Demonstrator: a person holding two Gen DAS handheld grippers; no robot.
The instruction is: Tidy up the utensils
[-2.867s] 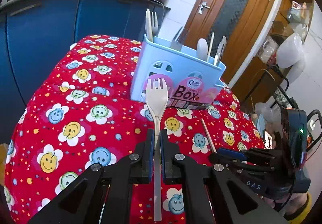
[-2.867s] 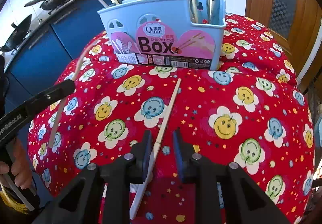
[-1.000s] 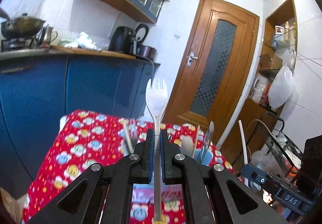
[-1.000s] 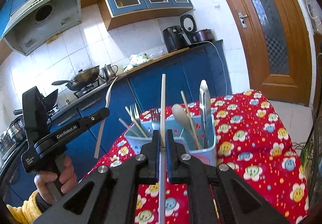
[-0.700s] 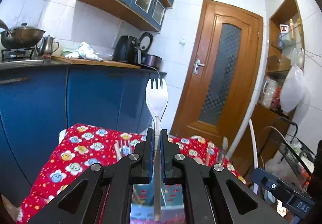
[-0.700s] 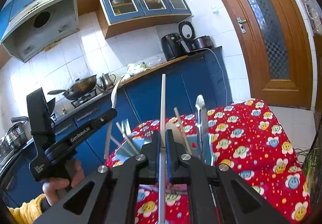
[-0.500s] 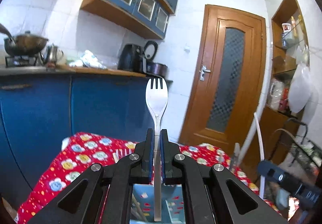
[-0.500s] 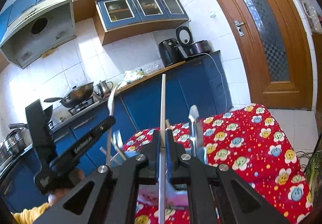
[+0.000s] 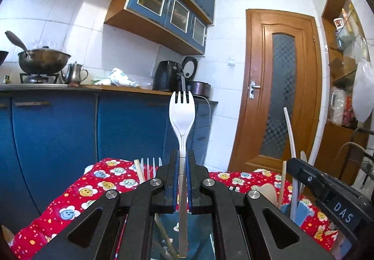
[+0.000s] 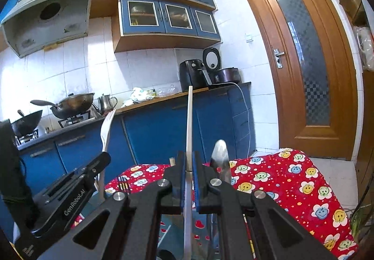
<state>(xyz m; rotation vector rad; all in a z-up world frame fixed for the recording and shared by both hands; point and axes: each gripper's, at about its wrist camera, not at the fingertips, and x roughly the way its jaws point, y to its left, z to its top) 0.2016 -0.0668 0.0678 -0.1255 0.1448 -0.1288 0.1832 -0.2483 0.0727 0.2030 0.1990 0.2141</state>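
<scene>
Two grippers sit side by side, roughly level, over the blue utensil box (image 9: 288,211) on the red smiley-print counter (image 10: 292,180); clear air above, cabinets well behind. Left gripper (image 9: 182,157) jaws clamped on a smooth white plastic fork (image 9: 182,117), tines up, upright. Right gripper (image 10: 189,161) jaws clamped on a thin pale chopstick (image 10: 188,124), upright, above the box's slots.

We see the fork (image 9: 181,117) upright between the left gripper's (image 9: 182,161) jaws, above the box (image 9: 301,209) on the table (image 9: 77,196). To its right, the right gripper (image 10: 189,163) holds the chopstick (image 10: 189,124) upright. Behind the table runs the counter (image 9: 121,89), with the door (image 9: 278,94) to its right.
</scene>
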